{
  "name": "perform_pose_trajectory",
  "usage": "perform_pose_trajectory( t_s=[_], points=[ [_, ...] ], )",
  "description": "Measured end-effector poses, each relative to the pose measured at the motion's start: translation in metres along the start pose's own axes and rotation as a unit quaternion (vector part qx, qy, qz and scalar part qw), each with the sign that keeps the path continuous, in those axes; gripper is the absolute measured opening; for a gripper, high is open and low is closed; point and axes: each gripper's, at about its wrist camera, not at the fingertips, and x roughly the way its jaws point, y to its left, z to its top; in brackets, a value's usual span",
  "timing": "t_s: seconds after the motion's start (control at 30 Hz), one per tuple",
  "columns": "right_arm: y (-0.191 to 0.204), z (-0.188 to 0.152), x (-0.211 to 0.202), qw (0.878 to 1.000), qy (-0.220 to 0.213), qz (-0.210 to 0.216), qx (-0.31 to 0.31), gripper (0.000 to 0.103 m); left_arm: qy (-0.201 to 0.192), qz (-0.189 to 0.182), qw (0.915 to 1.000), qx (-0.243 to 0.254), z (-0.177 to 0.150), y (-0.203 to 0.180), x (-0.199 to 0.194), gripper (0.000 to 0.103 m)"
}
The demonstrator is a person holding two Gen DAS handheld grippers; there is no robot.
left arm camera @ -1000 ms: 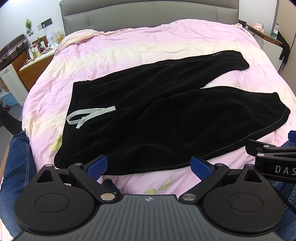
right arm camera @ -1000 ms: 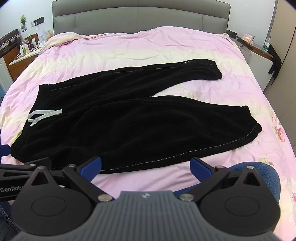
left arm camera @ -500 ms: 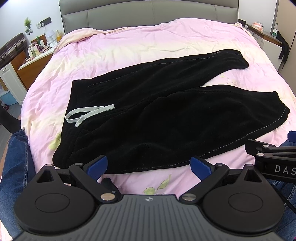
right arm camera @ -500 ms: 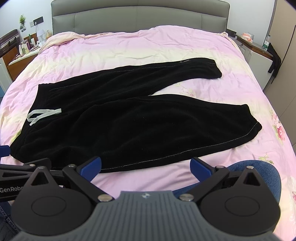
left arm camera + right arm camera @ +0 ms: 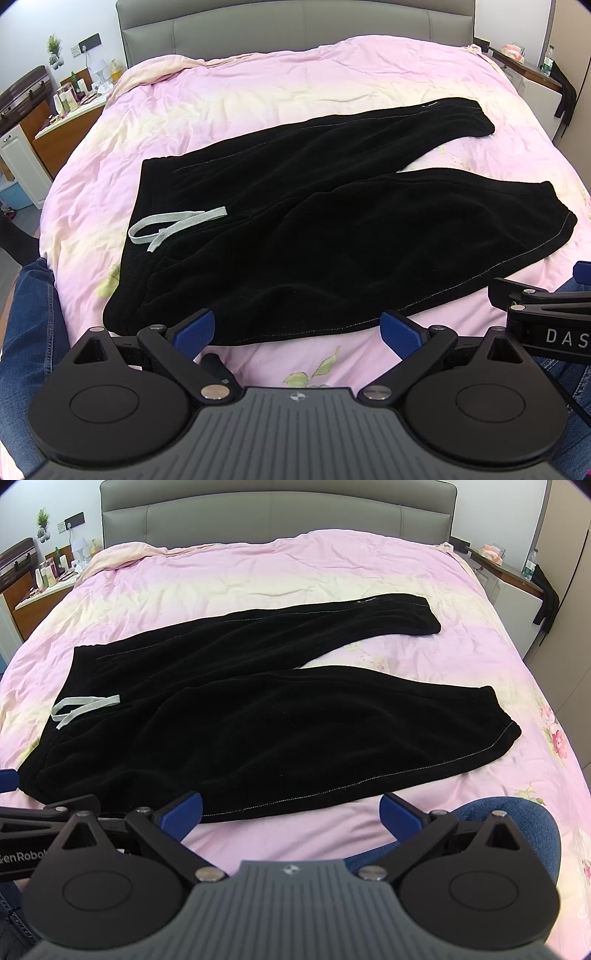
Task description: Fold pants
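Black pants [image 5: 314, 221] lie spread flat on a pink bed [image 5: 258, 92], waistband at the left with a pale drawstring [image 5: 173, 225], both legs pointing right and splayed apart. They also show in the right wrist view [image 5: 258, 716]. My left gripper [image 5: 297, 328] is open and empty, just short of the near edge of the pants by the waistband. My right gripper [image 5: 291, 806] is open and empty, at the near hem side of the lower leg. Each gripper shows at the edge of the other's view.
A grey headboard [image 5: 295, 26] stands at the far end. A cluttered bedside counter [image 5: 70, 107] is at the left, a white cabinet [image 5: 517, 579] with dark clothing at the right. The person's jeans-clad legs [image 5: 33, 332] are at the bed's near edge.
Both grippers have crept slightly forward toward the pants. The pants have not moved and both grippers stay open.
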Motion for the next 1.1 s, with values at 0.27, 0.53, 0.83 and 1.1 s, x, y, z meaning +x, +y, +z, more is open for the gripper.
perform_pose_trajectory(
  t_s=[0.27, 0.53, 0.83, 1.1],
  points=[
    [-0.0005, 0.0002, 0.0001, 1.0, 0.0, -0.001, 0.0, 0.098, 0.0, 0.0, 1.0, -0.001, -0.0007, -0.0009, -0.0003, 0.103],
    [0.0, 0.0012, 0.0009, 1.0, 0.001, -0.002, 0.0, 0.098, 0.001, -0.002, 1.0, -0.001, -0.0001, -0.0008, -0.0003, 0.103],
    [0.0, 0.0005, 0.0018, 1.0, 0.002, -0.004, -0.001, 0.098, 0.002, -0.01, 0.9999, -0.004, -0.0006, -0.0007, -0.001, 0.103],
    [0.0009, 0.0005, 0.0035, 1.0, 0.003, -0.004, -0.002, 0.098, 0.004, -0.014, 0.9999, -0.007, 0.0002, 0.0019, 0.0013, 0.103]
  ],
)
